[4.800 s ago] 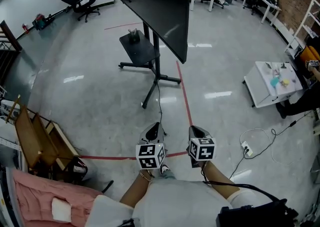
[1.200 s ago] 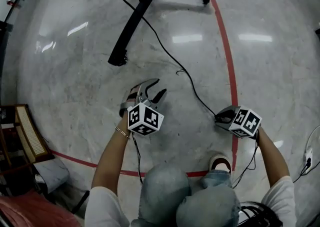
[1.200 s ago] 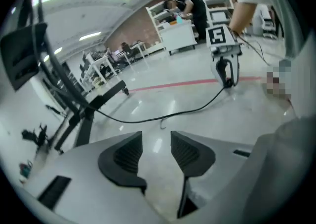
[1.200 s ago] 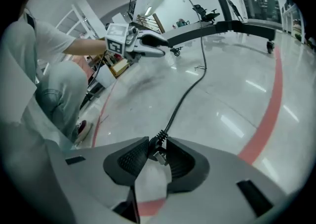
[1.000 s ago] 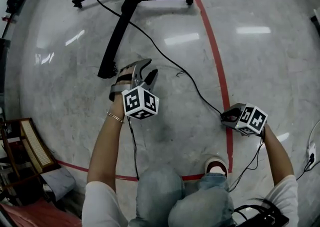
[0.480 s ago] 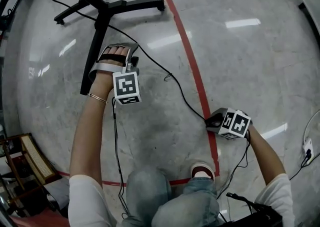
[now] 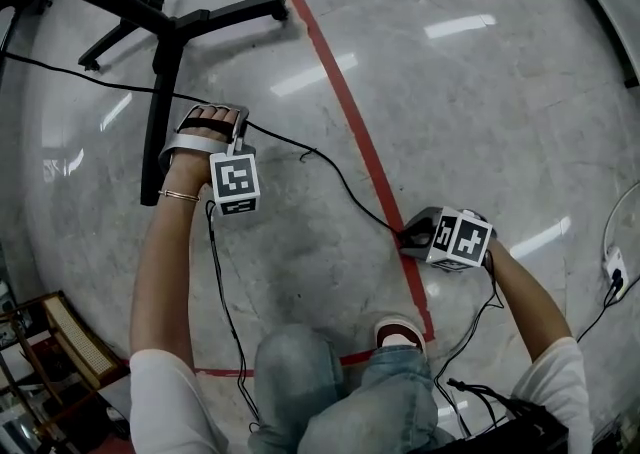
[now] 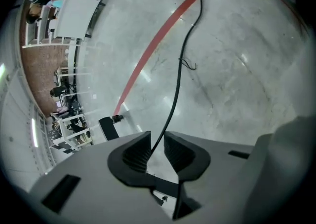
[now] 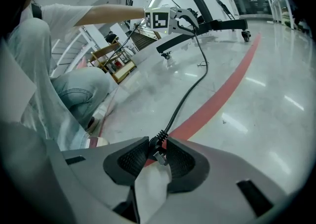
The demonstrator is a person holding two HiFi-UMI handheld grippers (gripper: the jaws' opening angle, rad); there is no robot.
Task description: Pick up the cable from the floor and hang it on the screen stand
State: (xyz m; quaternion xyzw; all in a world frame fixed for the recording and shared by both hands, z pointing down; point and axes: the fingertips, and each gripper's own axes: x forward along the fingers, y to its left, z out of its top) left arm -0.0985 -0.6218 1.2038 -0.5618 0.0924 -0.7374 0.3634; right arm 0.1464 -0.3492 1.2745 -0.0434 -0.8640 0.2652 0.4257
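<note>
Right gripper [image 9: 158, 155], mine: clamped on cable [image 9: 190, 92] plug. Left gripper [image 8: 157, 146]: jaws closing around same cable, beside screen stand [image 7: 160, 82] base.

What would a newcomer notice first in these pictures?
A long black cable stretches over the grey floor between two hand-held grippers. The right gripper, at the red floor line, clamps its plug end, while the left gripper, near the black screen stand base, is closing its fingers with the cable between them.
</note>
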